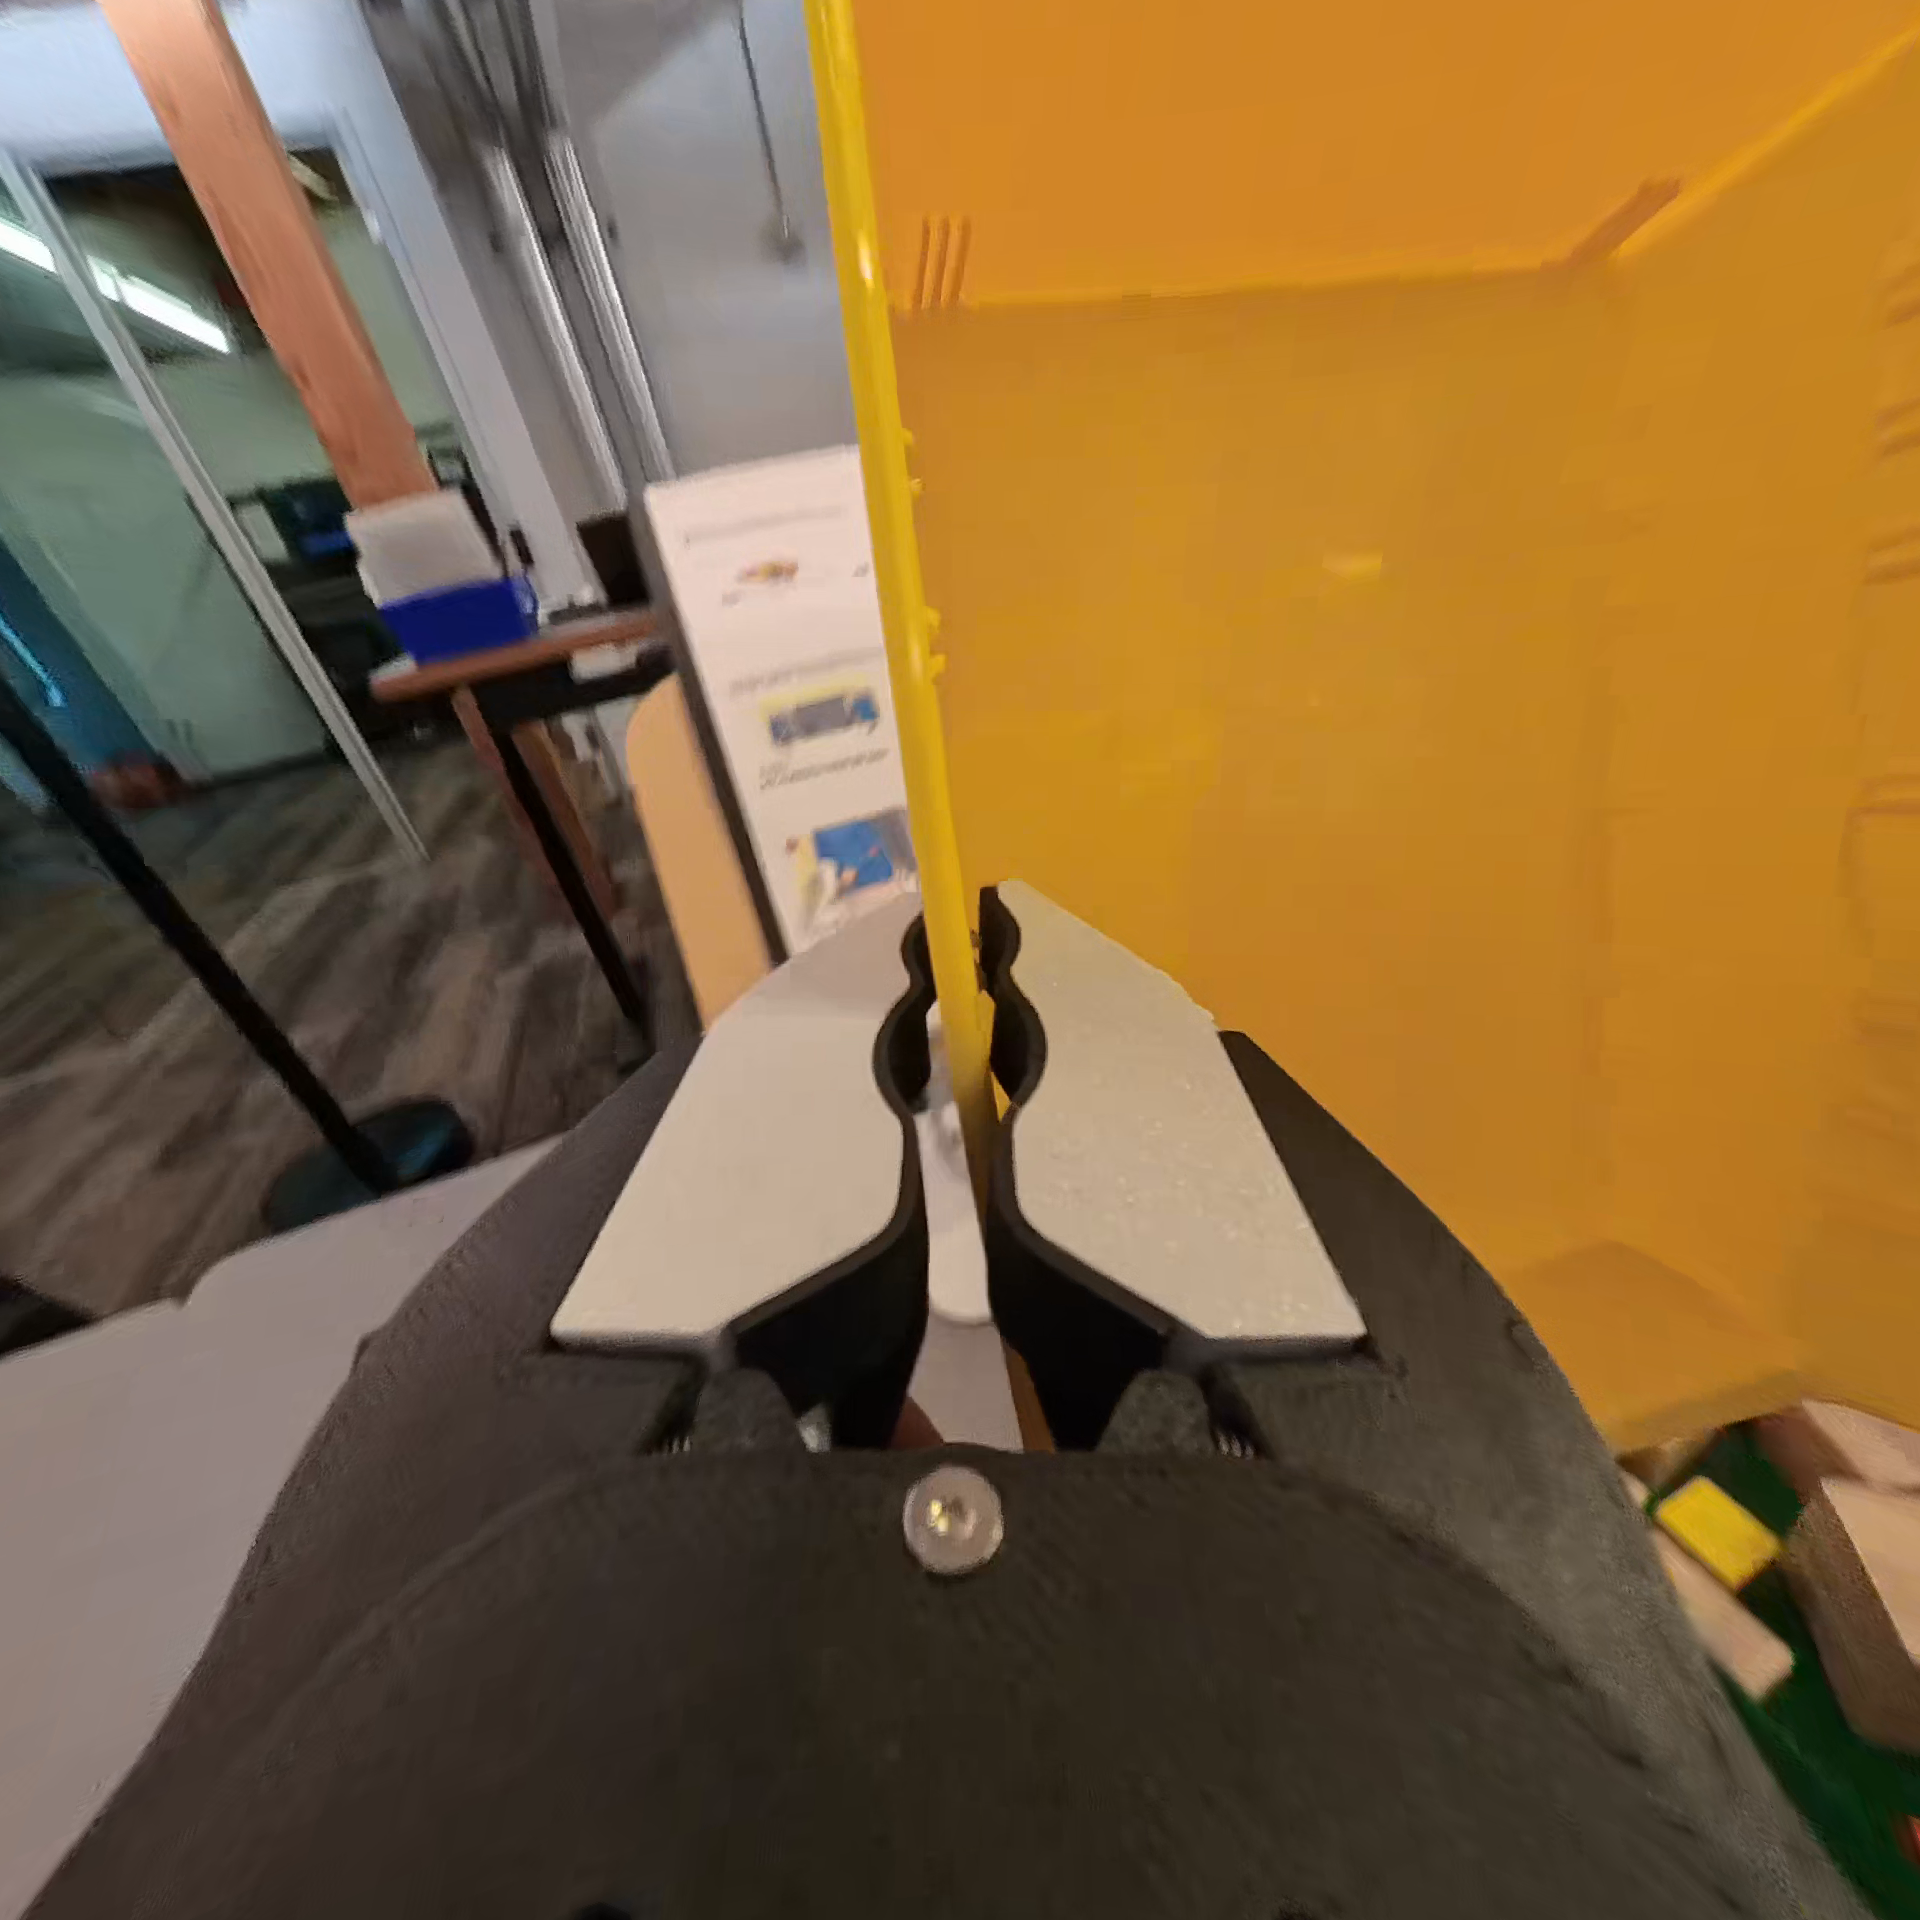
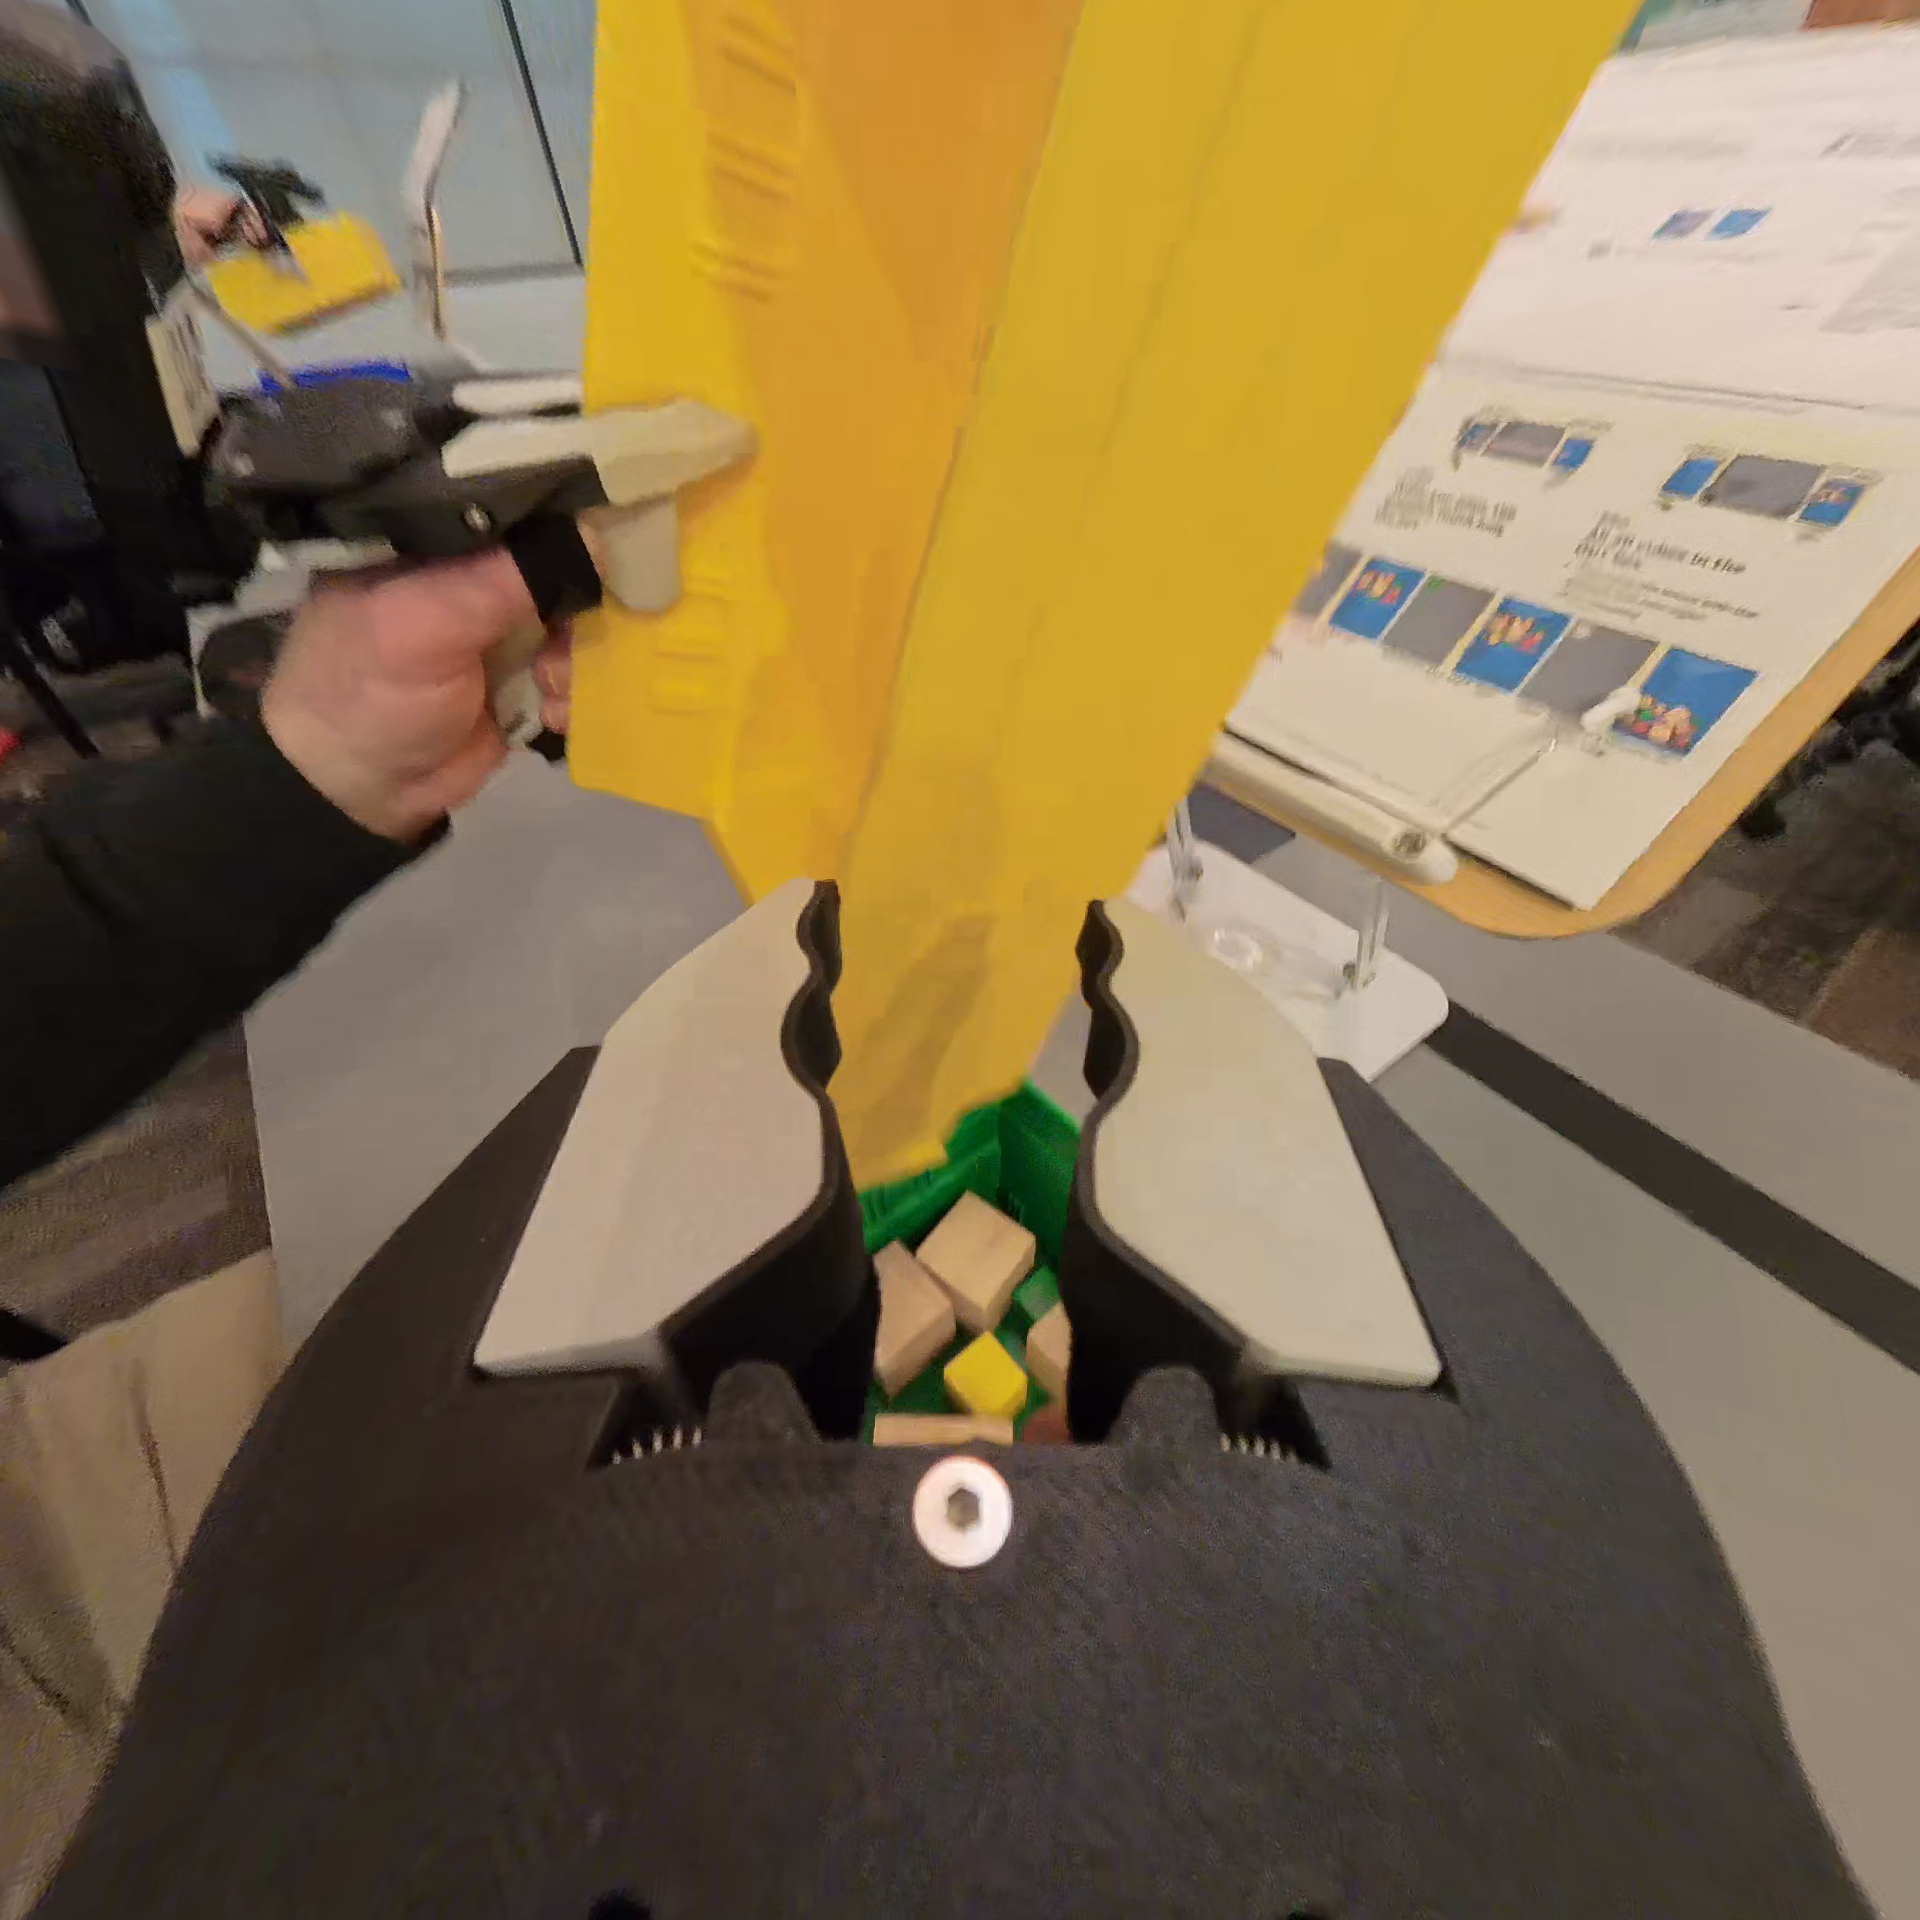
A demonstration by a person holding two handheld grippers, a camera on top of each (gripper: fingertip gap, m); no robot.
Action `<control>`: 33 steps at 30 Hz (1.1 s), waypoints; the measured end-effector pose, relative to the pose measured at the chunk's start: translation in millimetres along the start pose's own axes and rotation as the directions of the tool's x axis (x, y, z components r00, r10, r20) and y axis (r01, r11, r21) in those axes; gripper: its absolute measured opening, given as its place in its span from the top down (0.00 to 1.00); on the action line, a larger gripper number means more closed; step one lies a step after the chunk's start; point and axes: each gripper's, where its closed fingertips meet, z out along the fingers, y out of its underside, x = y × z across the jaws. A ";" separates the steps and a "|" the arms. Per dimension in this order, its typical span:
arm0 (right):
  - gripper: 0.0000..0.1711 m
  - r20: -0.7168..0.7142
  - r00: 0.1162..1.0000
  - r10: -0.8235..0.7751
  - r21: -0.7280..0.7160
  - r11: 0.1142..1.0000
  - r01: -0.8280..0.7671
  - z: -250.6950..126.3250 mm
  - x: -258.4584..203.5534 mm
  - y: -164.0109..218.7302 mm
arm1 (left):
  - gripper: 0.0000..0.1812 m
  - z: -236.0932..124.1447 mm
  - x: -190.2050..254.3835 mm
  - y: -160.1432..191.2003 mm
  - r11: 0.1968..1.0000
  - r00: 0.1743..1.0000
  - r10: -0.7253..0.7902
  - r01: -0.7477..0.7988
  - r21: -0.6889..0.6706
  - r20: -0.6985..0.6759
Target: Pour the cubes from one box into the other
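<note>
The yellow box [image 1: 1351,623] is tipped up on end. My left gripper [image 1: 982,935] is shut on its thin side wall. In the right wrist view the yellow box [image 2: 935,520] hangs over the green box [image 2: 1023,1143], which holds several wooden cubes [image 2: 977,1257] and a yellow cube [image 2: 985,1371]. My right gripper [image 2: 954,925] has its jaws apart, with the yellow box's lower corner between them. The left gripper [image 2: 665,457] also shows there, clamped on the box's left wall. The green box [image 1: 1849,1745] and cubes [image 1: 1714,1527] show at the lower right of the left wrist view.
A person's hand [image 2: 395,675] in a dark sleeve holds the left gripper. A poster board on a clear stand [image 2: 1558,520] rises at the right of the grey table [image 2: 468,987]. A black post [image 1: 208,935] and a side table [image 1: 520,665] stand on the floor beyond.
</note>
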 end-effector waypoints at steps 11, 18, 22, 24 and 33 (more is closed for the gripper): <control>0.57 -0.208 0.961 0.182 -0.518 0.813 -0.266 -91.6 30.8 175.2 | 0.96 -107.7 -140.6 116.5 0.937 0.981 -0.101 0.150 -0.316 0.168; 0.57 -0.131 0.871 0.474 -0.570 0.683 -0.457 -93.4 -18.4 237.3 | 0.96 -168.1 -169.7 160.7 0.890 0.936 -0.242 0.318 -0.326 0.254; 0.57 -0.043 0.853 0.520 -0.624 0.652 -0.430 -72.9 -43.1 237.4 | 0.96 -183.0 -175.5 172.4 0.873 0.930 -0.247 0.336 -0.355 0.272; 0.61 -0.035 0.880 0.473 -0.645 0.662 -0.381 -59.5 -46.5 238.4 | 0.96 -187.3 -177.6 170.8 0.876 0.934 -0.226 0.319 -0.362 0.276; 0.68 0.031 0.893 0.448 -0.651 0.687 -0.322 23.2 -62.9 224.4 | 0.95 -201.6 -192.3 140.9 0.894 0.926 -0.244 0.330 -0.302 0.289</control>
